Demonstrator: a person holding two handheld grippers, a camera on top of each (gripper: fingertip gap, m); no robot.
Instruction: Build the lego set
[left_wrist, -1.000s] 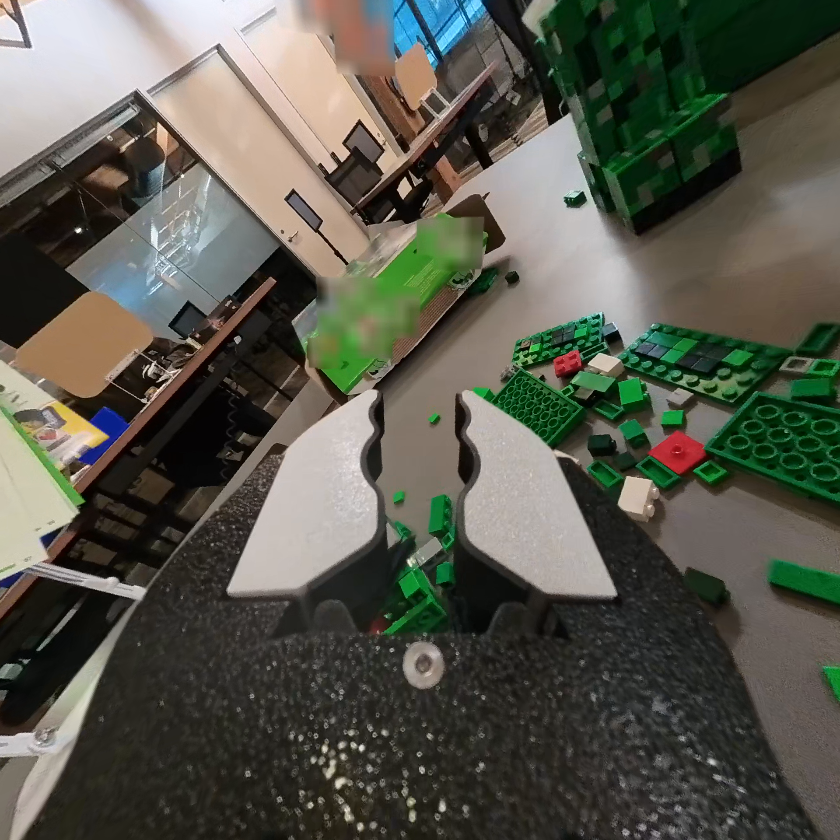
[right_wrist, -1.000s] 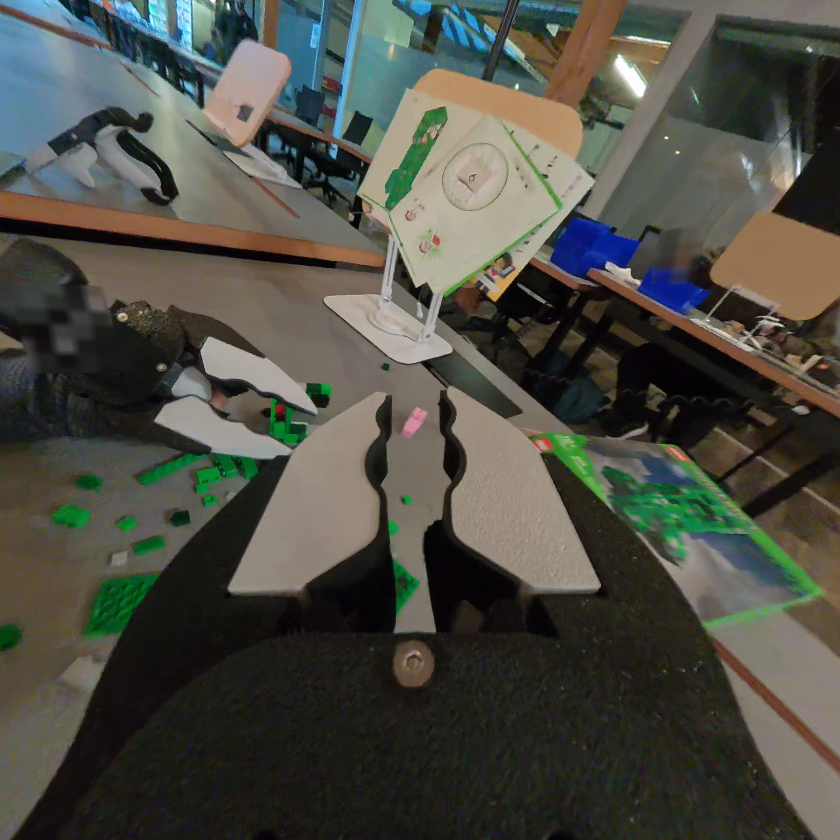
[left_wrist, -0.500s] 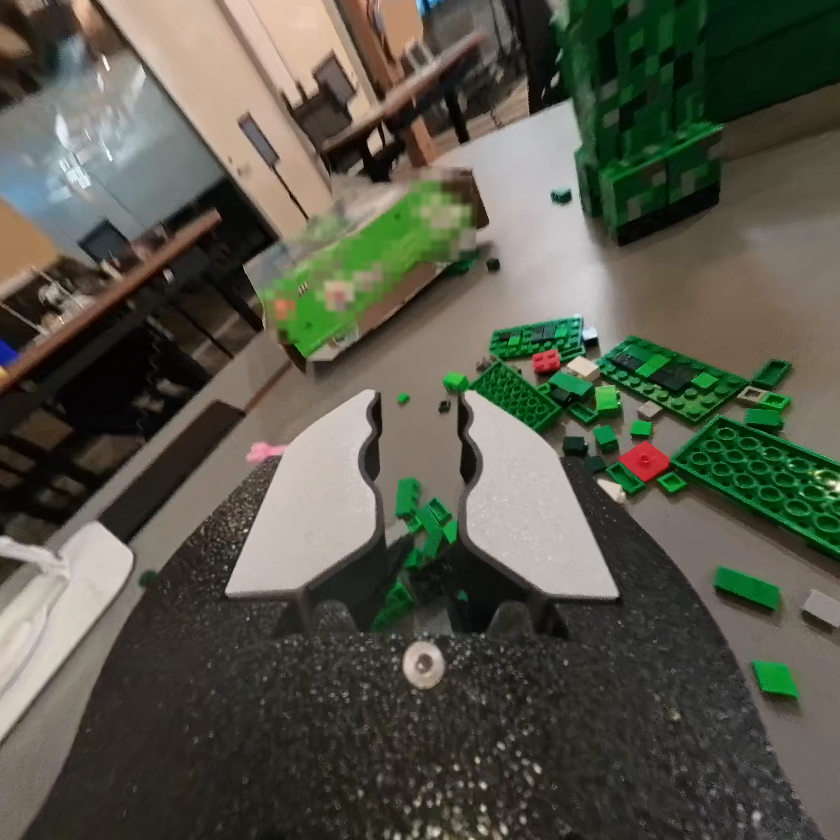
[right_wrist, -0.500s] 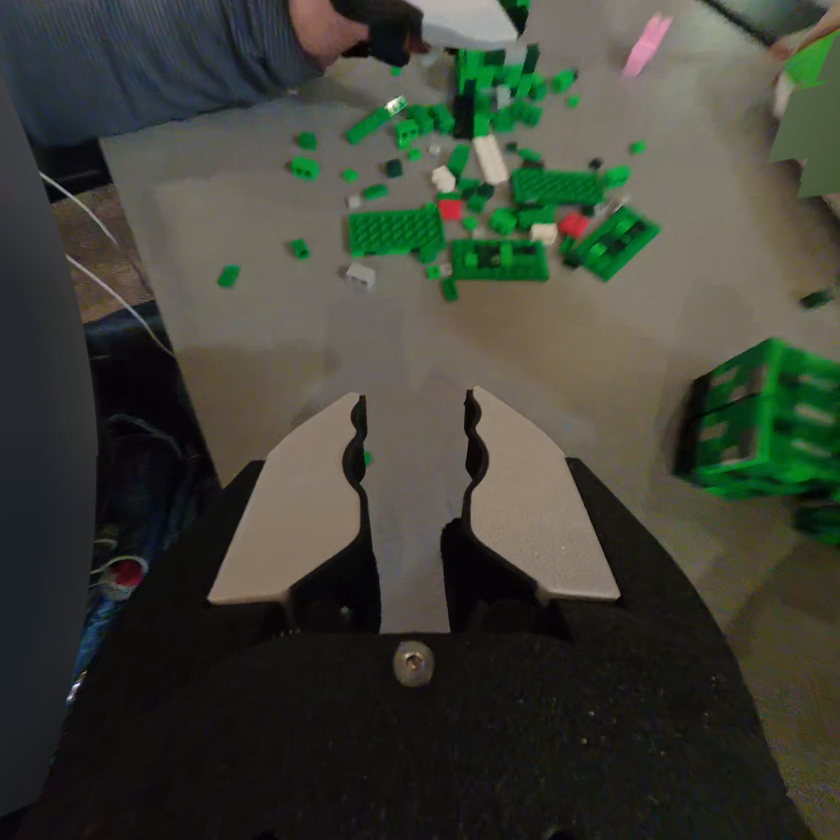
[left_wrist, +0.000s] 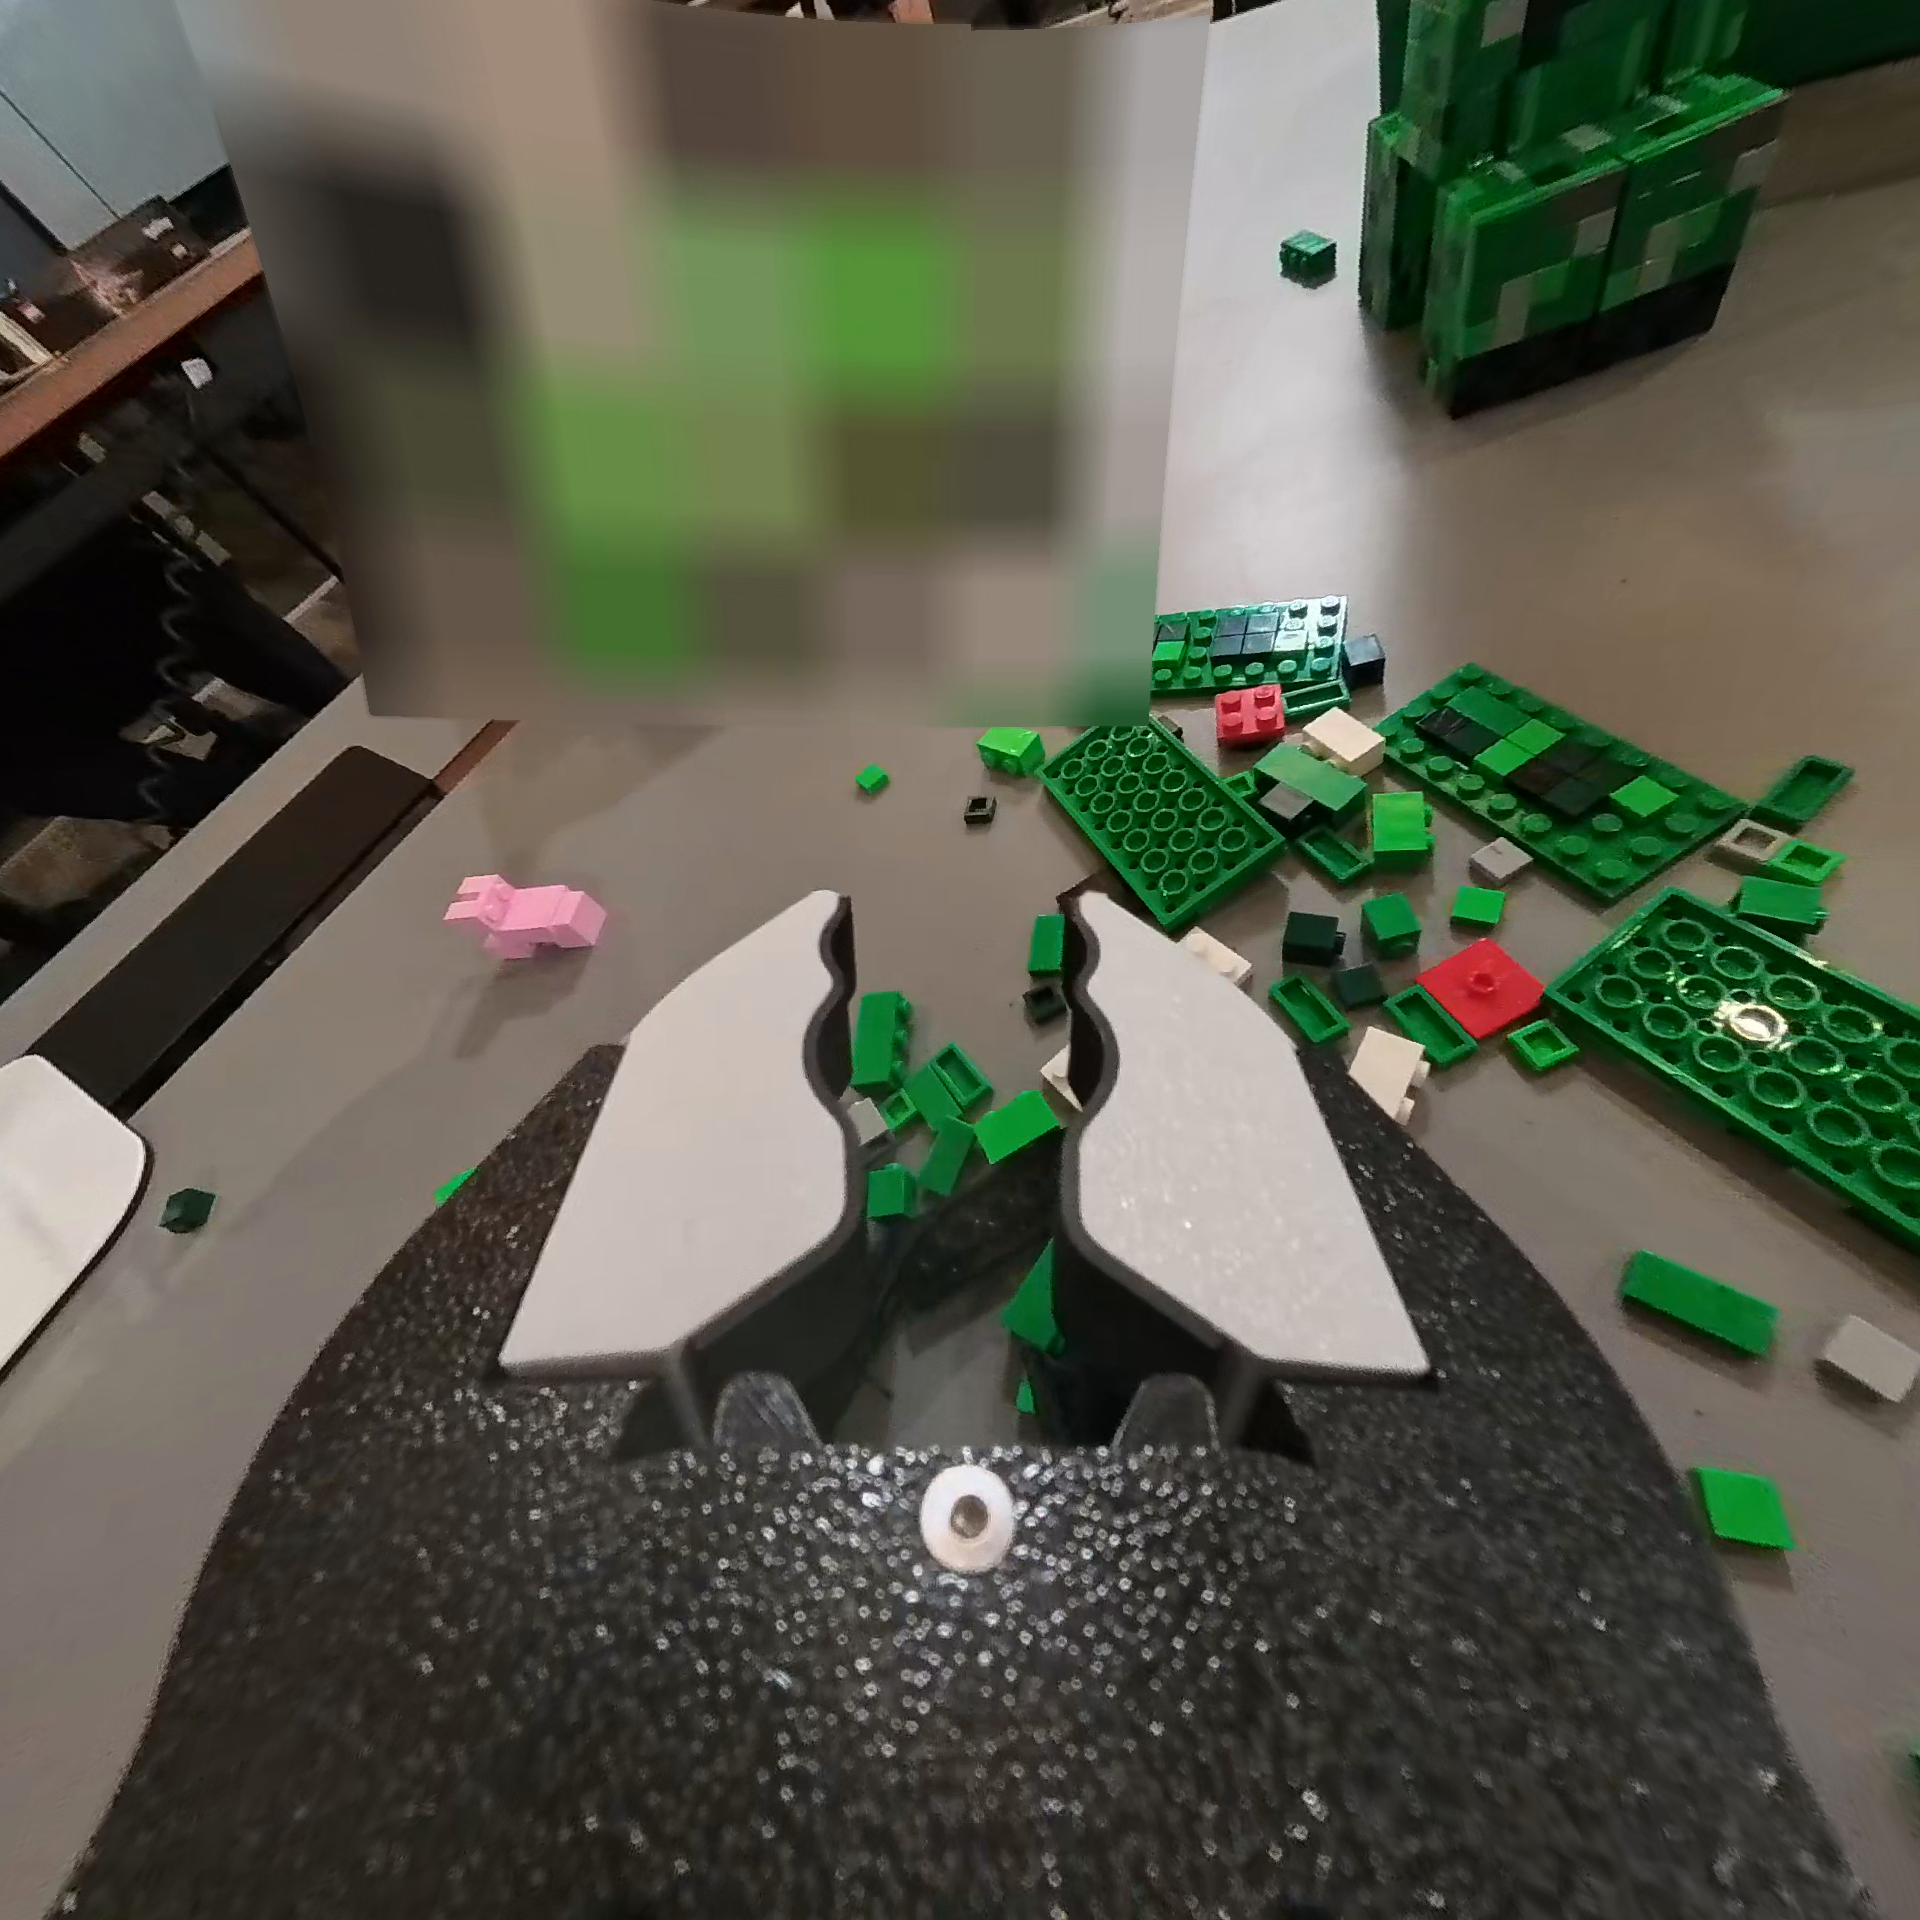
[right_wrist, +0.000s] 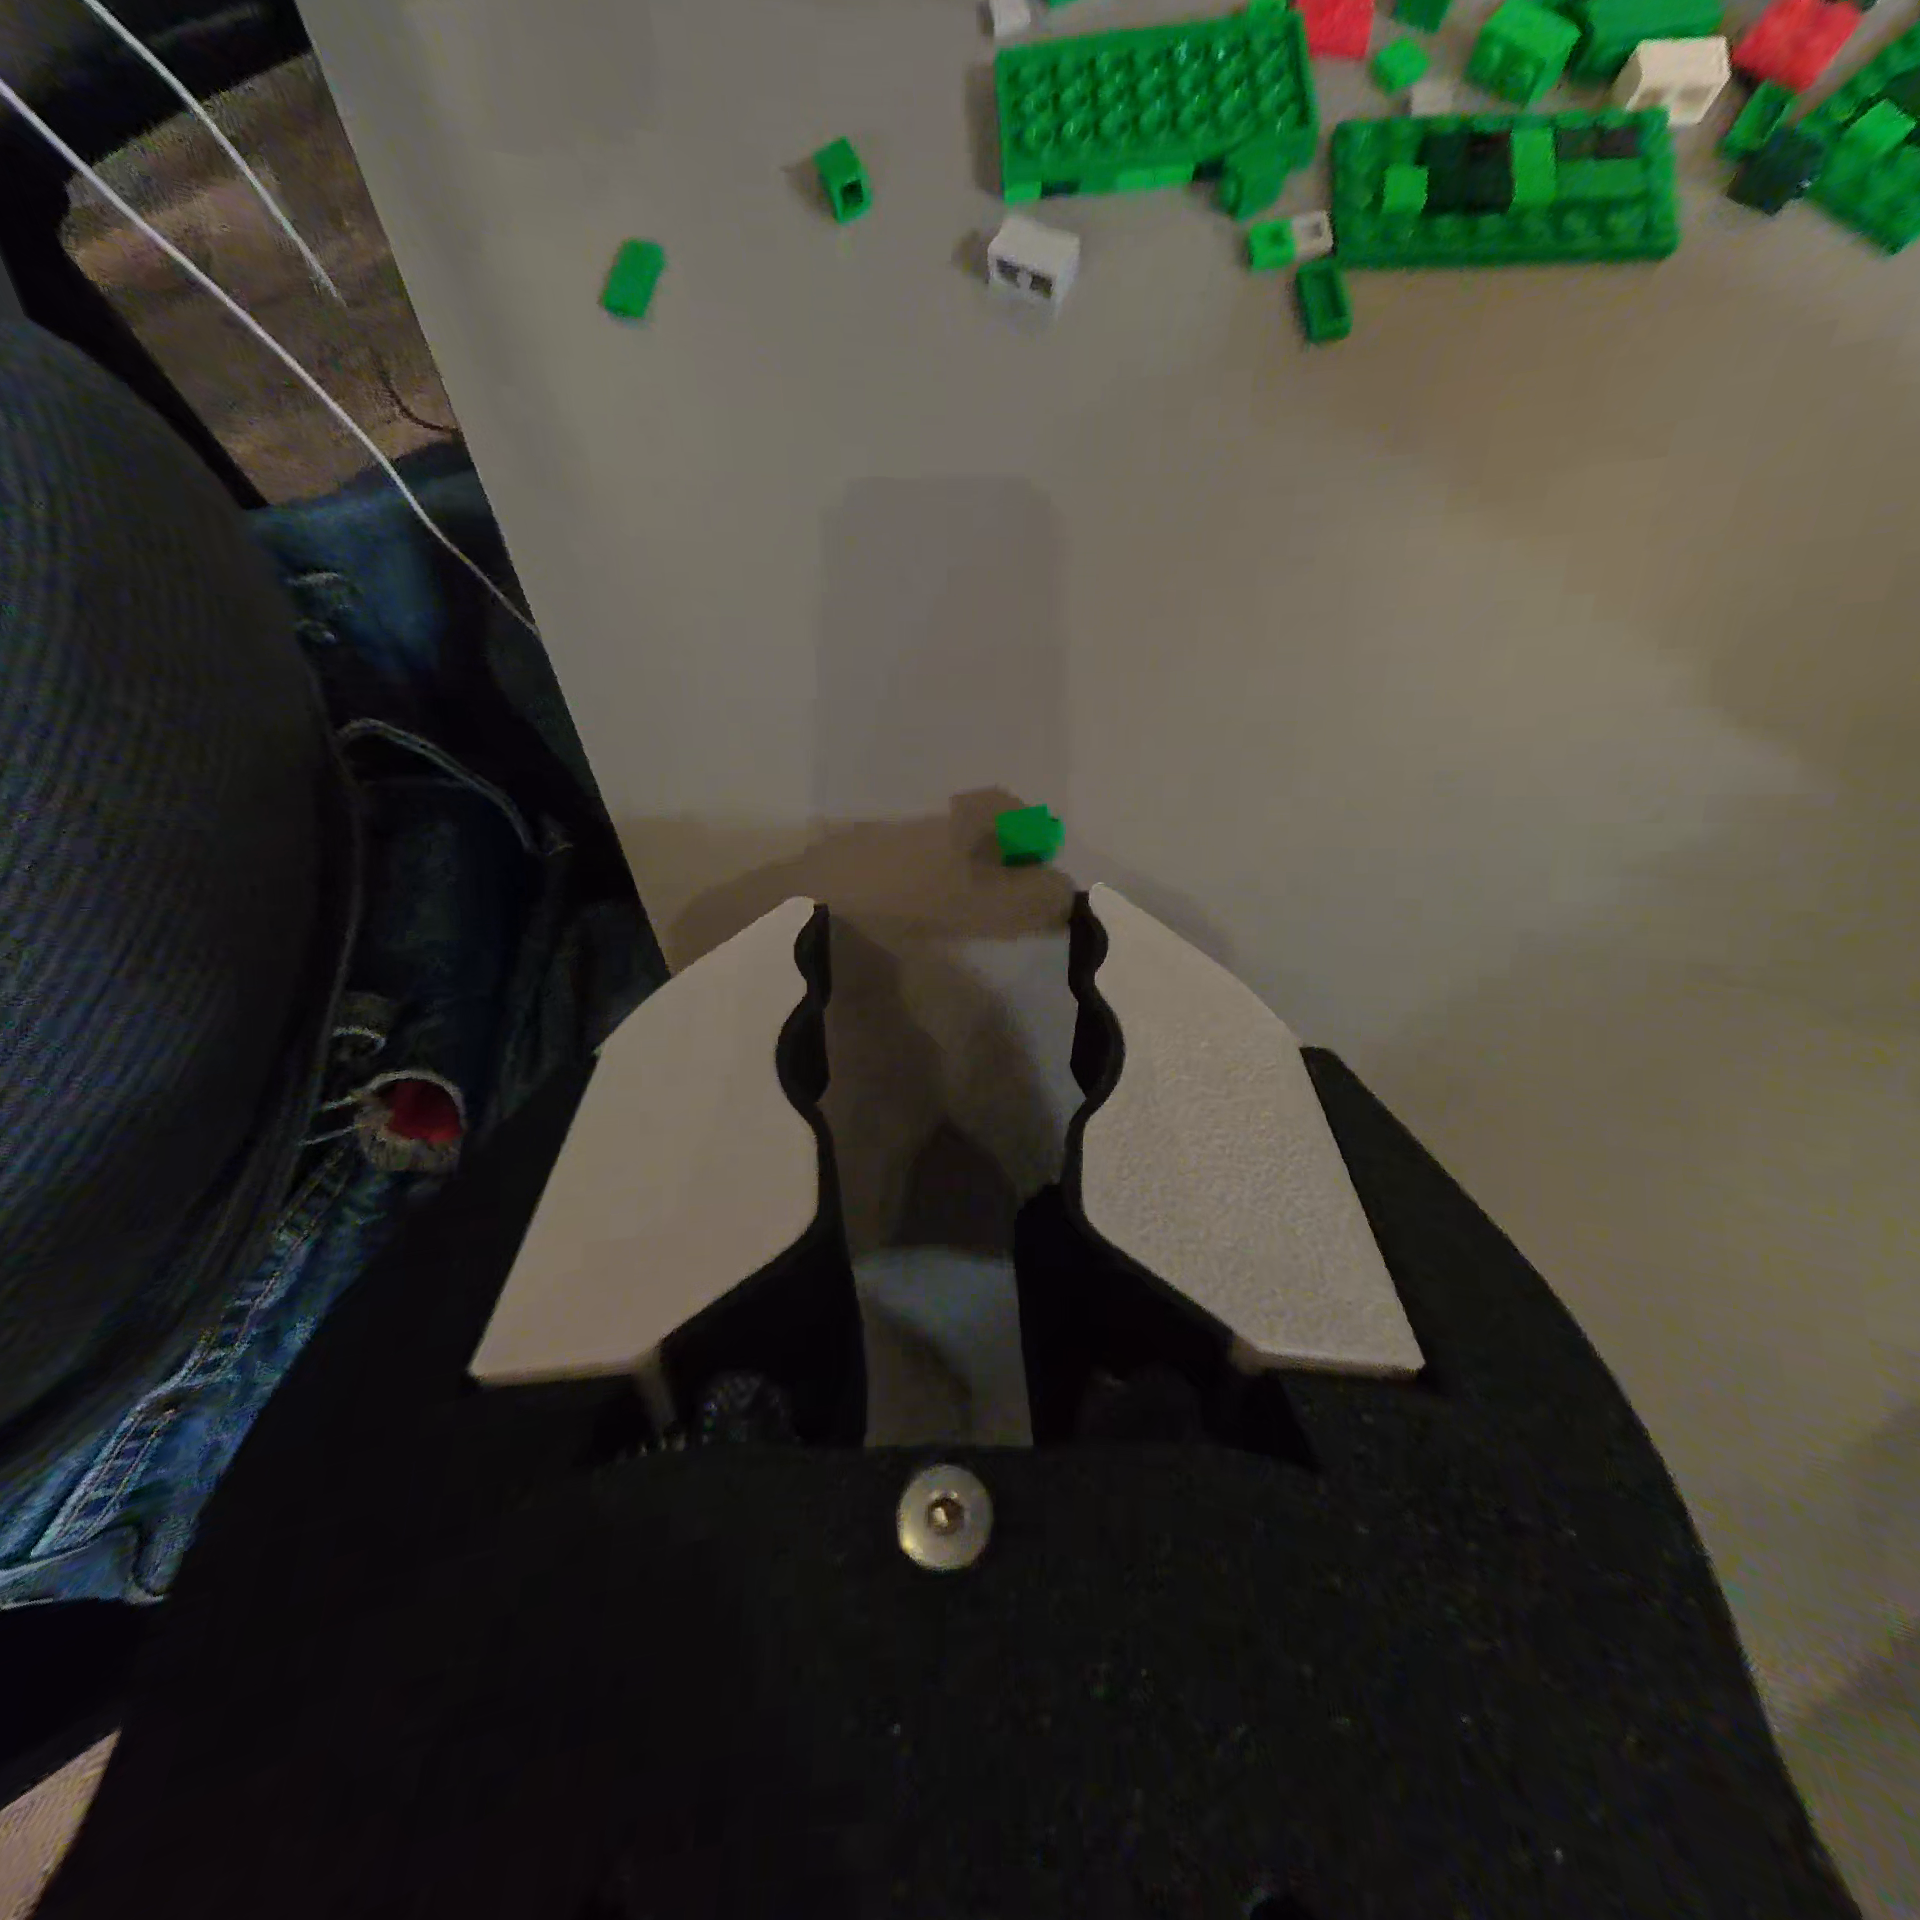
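Fingers parted on both tools, nothing between them. The left gripper (left_wrist: 958, 914) hangs over a small heap of green bricks (left_wrist: 940, 1101) that shows through its gap; whether the tips touch any of them is hard to tell. Ahead and to its right lie green studded plates (left_wrist: 1158, 821), a red tile (left_wrist: 1481, 985) and white bricks (left_wrist: 1387, 1062); a pink pig figure (left_wrist: 528, 914) sits ahead to its left, and the built green block figure (left_wrist: 1558, 197) stands far ahead right. The right gripper (right_wrist: 948, 914) is over bare grey table (right_wrist: 1455, 727), one small green brick (right_wrist: 1027, 833) just beyond its tips, the loose pieces (right_wrist: 1496, 177) well ahead.
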